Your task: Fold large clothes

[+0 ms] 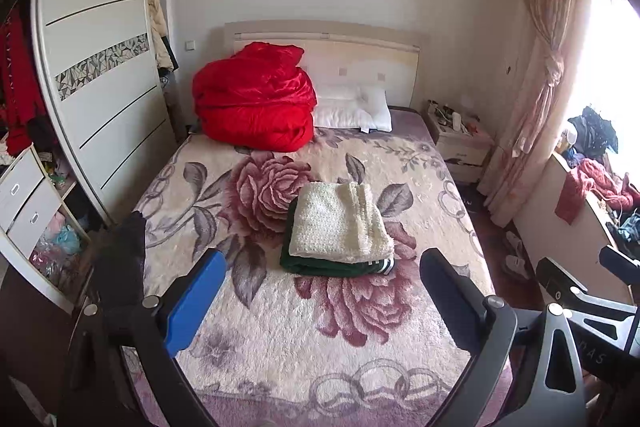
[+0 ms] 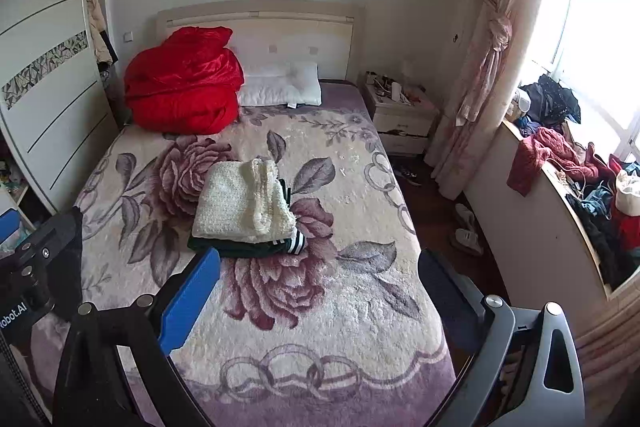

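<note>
A folded cream knitted garment [image 1: 339, 219] lies on top of a folded dark green garment with white stripes [image 1: 332, 266] in the middle of the bed [image 1: 280, 347]. The same stack shows in the right wrist view, cream [image 2: 240, 205] over green [image 2: 256, 247]. My left gripper [image 1: 324, 295] is open and empty, held above the near part of the bed, short of the stack. My right gripper [image 2: 320, 291] is open and empty too, beside the left one, whose body [image 2: 44, 267] shows at its left.
A red quilt [image 1: 254, 99] and white pillow [image 1: 352, 107] lie at the headboard. A wardrobe [image 1: 96, 75] stands left, a nightstand [image 1: 460, 143] right. A ledge with piled clothes [image 2: 568, 163] runs under the window. Shoes [image 2: 464, 231] lie on the floor.
</note>
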`<state>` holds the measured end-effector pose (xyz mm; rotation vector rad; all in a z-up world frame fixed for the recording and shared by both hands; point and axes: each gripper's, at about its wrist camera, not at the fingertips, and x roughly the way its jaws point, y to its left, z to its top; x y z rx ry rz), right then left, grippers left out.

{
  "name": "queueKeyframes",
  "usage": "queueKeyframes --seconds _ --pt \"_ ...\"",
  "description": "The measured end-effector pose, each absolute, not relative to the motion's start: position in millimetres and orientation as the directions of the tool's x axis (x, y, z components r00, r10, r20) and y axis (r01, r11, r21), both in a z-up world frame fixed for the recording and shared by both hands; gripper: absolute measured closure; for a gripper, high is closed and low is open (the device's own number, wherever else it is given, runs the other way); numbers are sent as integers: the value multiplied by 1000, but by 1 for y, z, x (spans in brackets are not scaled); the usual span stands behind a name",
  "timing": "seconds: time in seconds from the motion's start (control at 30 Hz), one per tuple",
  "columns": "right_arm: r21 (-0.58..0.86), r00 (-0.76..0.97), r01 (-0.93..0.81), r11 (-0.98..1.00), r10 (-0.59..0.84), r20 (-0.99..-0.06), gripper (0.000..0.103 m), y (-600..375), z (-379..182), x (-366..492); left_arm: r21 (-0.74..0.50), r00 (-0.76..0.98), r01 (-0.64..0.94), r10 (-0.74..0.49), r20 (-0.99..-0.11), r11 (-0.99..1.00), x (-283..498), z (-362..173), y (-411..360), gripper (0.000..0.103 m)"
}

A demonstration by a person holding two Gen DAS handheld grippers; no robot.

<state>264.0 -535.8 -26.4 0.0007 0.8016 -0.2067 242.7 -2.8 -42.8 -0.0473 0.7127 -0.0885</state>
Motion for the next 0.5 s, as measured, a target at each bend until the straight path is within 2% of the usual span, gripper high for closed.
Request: queueKeyframes --seconds 0.27,0.5 --pt "-56 711 181 982 -169 -683 0 -529 14 215 -53 760 49 -72 -646 997 213 -24 -3 2" --pt "-52 725 178 983 -166 -669 0 -530 26 194 -56 760 49 -74 -646 997 197 -21 -4 2"
